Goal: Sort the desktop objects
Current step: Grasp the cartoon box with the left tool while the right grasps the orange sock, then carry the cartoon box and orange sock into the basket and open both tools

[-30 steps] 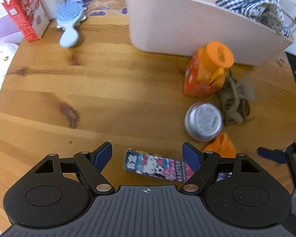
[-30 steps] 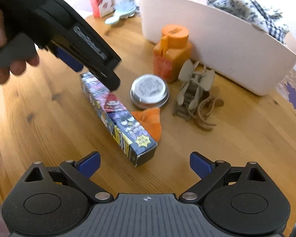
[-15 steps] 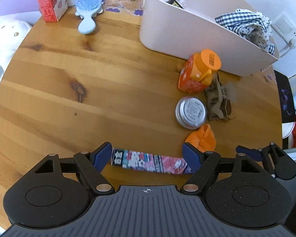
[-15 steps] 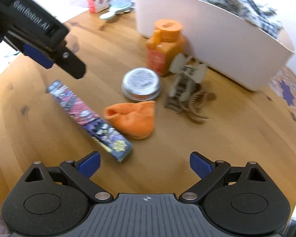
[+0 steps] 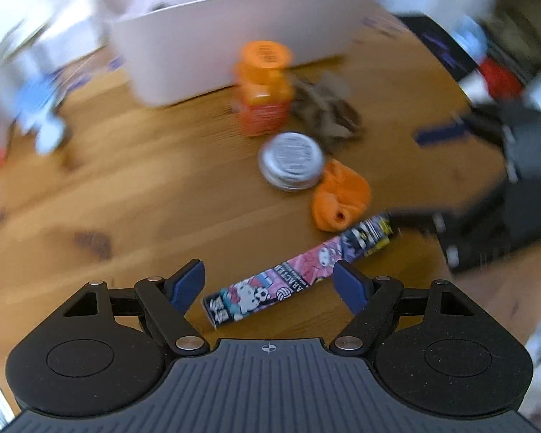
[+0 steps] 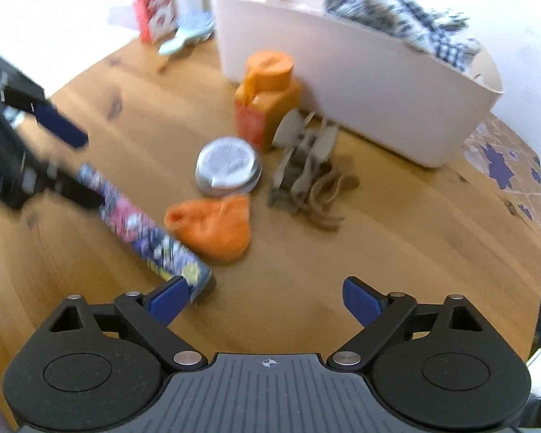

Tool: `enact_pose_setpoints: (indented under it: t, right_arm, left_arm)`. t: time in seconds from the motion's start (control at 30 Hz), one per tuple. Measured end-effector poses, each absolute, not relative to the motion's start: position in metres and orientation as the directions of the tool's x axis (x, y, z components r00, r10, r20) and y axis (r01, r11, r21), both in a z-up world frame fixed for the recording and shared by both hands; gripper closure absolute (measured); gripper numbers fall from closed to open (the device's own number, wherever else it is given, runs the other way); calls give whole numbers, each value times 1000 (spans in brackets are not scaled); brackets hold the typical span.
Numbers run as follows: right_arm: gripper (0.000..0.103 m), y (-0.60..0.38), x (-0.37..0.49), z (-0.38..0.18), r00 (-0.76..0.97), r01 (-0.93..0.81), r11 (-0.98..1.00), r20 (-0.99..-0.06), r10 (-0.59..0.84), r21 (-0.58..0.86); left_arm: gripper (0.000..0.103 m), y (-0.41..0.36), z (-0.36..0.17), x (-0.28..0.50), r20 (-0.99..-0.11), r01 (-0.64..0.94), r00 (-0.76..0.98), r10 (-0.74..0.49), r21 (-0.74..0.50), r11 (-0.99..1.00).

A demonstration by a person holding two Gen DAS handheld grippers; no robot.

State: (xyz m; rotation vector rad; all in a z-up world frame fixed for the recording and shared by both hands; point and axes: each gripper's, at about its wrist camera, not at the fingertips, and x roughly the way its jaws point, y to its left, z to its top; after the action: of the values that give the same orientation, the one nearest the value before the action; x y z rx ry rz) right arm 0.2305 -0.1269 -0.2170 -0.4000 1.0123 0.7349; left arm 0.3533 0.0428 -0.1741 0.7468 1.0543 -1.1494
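Note:
A long cartoon-printed box (image 5: 299, 274) lies flat on the wooden table (image 5: 144, 187). My left gripper (image 5: 268, 285) hangs open over the box's near end, which lies slantwise between the fingers without touching the pads. This view is blurred. My right gripper (image 6: 265, 296) is open and its jaws are closing. The box's other end (image 6: 194, 274) lies just by its left finger, and bare wood fills the rest of the gap. Beyond the box are an orange cloth (image 6: 212, 227), a silver tin (image 6: 229, 169), an orange bottle (image 6: 267, 97) and a brown hair clip (image 6: 306, 169).
A white basket (image 6: 360, 83) with a checked cloth (image 6: 407, 25) in it stands at the back of the table. A blue hairbrush (image 6: 187, 32) and a red carton (image 6: 153, 7) sit at the back left. The table's round edge curves close on the right.
The left gripper has rolled, so the box now runs diagonally in its view. In the right view the left gripper has dropped toward the box's far end. The right jaws have narrowed slightly.

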Motion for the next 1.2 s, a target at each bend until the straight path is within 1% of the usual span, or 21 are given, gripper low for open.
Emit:
enact_pose_setpoints:
  t: [0.07,0.13,0.2,0.27,0.33,0.37,0.43,0.47,0.5,0.53,0.6,0.67,0.7,0.8,0.9,1.2]
  right_arm:
    - [10,-127,237,-214,317,-692,717,-859,403,81]
    - [12,-123,244,-215,298,-681,723,-858,418,116]
    - [21,-112,251,-222,279,-684,718,-864,419,127]
    - [23,-105,254,-226,264,-690,710,-865,427,140]
    - [26,-99,256,-232,244,-697,701,-872,425,147]
    - [29,-97,257,-235,233,-702,696,-875,425,152]
    - [38,-96,257,-239,212,-703,690,-876,432,170]
    - [45,-95,257,-240,210,-705,689,-877,432,170]
    - [58,-94,257,-240,221,-707,688,-875,431,160]
    - [63,-94,257,-240,225,-708,688,-874,430,157]
    - [89,-94,257,-240,220,-711,685,-874,433,160]
    - [92,-94,254,-239,231,-719,681,-875,426,141]
    - [95,-94,251,-238,240,-725,676,-874,423,128]
    - [97,-97,246,-232,261,-727,678,-871,416,106]
    - [97,-105,243,-226,284,-714,694,-866,413,97]
    - [97,-135,225,-202,384,-641,765,-837,389,61]
  left_arm:
    - [24,40,-179,350,-936,982,51,-349,-17,188]
    - [24,35,-184,349,-937,991,33,-348,-14,133]
    - [24,30,-190,347,-939,995,-2,-345,-36,94]
    - [24,25,-196,345,-940,996,-27,-340,-54,68]
    - [27,21,-203,344,-942,997,-42,-333,-61,48]
    - [34,20,-206,343,-943,997,-49,-330,-65,39]
    - [41,18,-208,341,-939,998,-58,-340,-67,15]
    - [44,18,-208,340,-935,998,-63,-349,-68,2]
    - [51,18,-208,339,-933,998,-64,-354,-66,-5]
    - [55,18,-208,339,-932,998,-61,-358,-62,-8]
    - [62,17,-207,339,-933,998,-63,-354,-62,-15]
    - [66,19,-207,335,-936,997,-74,-345,-67,-32]
    - [69,20,-207,333,-937,997,-77,-341,-66,-44]
    - [76,26,-206,326,-940,997,-71,-334,-56,-55]
    - [79,34,-204,328,-939,998,-65,-337,-55,-40]
    - [80,59,-177,339,-917,999,-36,-398,-38,-2]
